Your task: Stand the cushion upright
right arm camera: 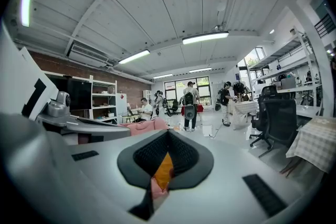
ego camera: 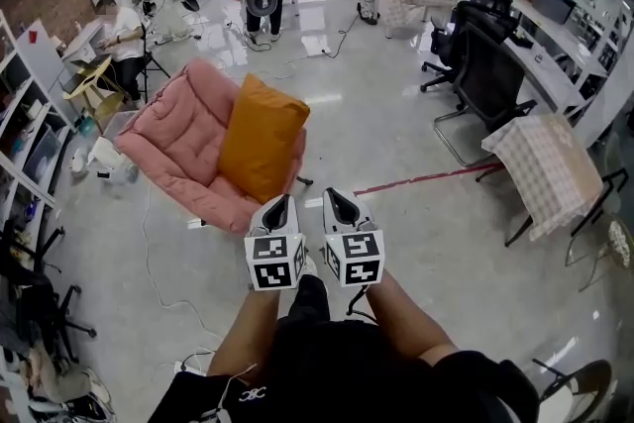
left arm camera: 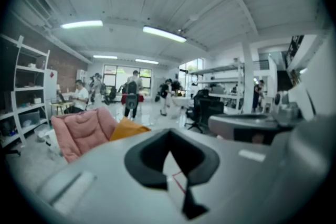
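Cushion: the orange cushion (ego camera: 260, 139) stands on its lower edge on the seat of the pink padded chair (ego camera: 178, 139) and leans back on the backrest.
Long axis: it runs up from the seat, tipped slightly toward the backrest. The broad face is turned toward the person.
Left gripper: the left gripper (ego camera: 279, 205) hangs over the floor (ego camera: 396, 134) near the chair's front edge. Its fingers are closed on nothing, apart from the cushion.
Right gripper: the right gripper (ego camera: 339, 201) is just beside the left, fingers pressed together and empty.
Between grippers and cushion: the chair's front edge.
Around: a red tape line (ego camera: 416, 181) lies right of the chair and a white cable (ego camera: 149, 243) to its left. Black office chairs (ego camera: 490, 74) and a tabletop under a checked cloth (ego camera: 550, 168) stand well apart at the right. People are farther back.
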Demonstrator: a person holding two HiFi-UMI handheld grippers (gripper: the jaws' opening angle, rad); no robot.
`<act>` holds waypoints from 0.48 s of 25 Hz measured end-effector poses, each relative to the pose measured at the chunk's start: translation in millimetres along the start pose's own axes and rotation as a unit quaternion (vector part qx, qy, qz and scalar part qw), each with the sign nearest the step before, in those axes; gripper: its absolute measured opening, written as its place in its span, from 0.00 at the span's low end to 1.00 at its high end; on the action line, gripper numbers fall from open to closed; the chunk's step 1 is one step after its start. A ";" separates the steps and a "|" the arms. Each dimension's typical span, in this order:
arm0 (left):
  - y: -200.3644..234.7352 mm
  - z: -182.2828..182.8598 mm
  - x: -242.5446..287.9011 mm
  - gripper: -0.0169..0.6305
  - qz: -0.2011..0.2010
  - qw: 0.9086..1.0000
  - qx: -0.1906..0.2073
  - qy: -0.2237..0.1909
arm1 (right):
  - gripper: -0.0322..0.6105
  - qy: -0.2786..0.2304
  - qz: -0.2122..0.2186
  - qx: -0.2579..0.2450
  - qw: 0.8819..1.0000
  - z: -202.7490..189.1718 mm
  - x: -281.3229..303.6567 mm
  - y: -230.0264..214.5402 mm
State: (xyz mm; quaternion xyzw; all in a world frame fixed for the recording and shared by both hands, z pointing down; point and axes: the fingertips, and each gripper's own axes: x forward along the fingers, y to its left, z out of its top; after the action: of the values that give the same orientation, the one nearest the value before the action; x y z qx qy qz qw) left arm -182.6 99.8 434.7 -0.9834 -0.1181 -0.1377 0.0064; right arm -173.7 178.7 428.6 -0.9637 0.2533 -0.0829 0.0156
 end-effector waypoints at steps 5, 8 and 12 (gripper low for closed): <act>15.5 9.6 34.3 0.02 0.004 1.000 -0.001 -0.013 | 0.05 -0.003 0.005 -0.005 1.000 5.4 38.9 -17.1; 31.7 16.9 59.7 0.02 0.008 1.000 -0.008 -0.017 | 0.05 -0.017 0.018 -0.009 1.000 14.7 65.5 -20.5; 48.1 27.2 98.8 0.02 0.005 1.000 -0.021 -0.013 | 0.05 -0.011 0.045 -0.014 0.999 19.4 100.7 -23.6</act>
State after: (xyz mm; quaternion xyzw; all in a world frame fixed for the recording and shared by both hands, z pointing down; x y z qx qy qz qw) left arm -71.7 77.1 436.3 -0.9856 -0.1107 -0.1272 -0.0152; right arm -72.5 149.6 426.5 -0.9522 0.2978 -0.0676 0.0084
